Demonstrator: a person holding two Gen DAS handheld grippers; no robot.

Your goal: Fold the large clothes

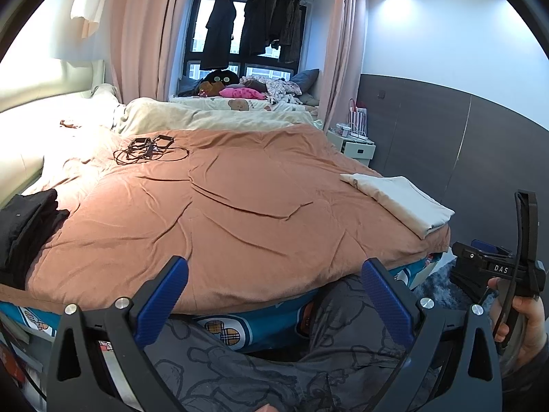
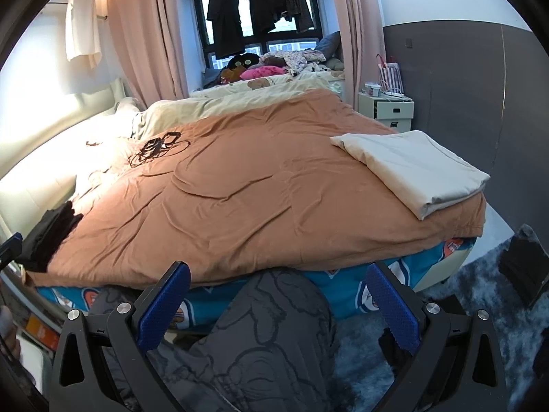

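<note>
A folded cream cloth (image 1: 401, 202) lies on the right front corner of the bed; it also shows in the right wrist view (image 2: 411, 171). A pile of black clothes (image 1: 24, 230) lies at the bed's left front edge, also in the right wrist view (image 2: 48, 237). My left gripper (image 1: 274, 288) is open and empty, held before the bed's foot above my grey-trousered leg (image 1: 247, 370). My right gripper (image 2: 278, 292) is open and empty, also before the bed's foot. The right gripper's body shows in the left wrist view (image 1: 497, 271), held in a hand.
An orange-brown duvet (image 1: 223, 199) covers the bed, with black cables and small devices (image 1: 151, 149) at its far left. A white nightstand (image 2: 391, 110) stands at the right. A grey shaggy rug (image 2: 463, 309) covers the floor on the right. Dark clothes hang at the window (image 1: 254, 24).
</note>
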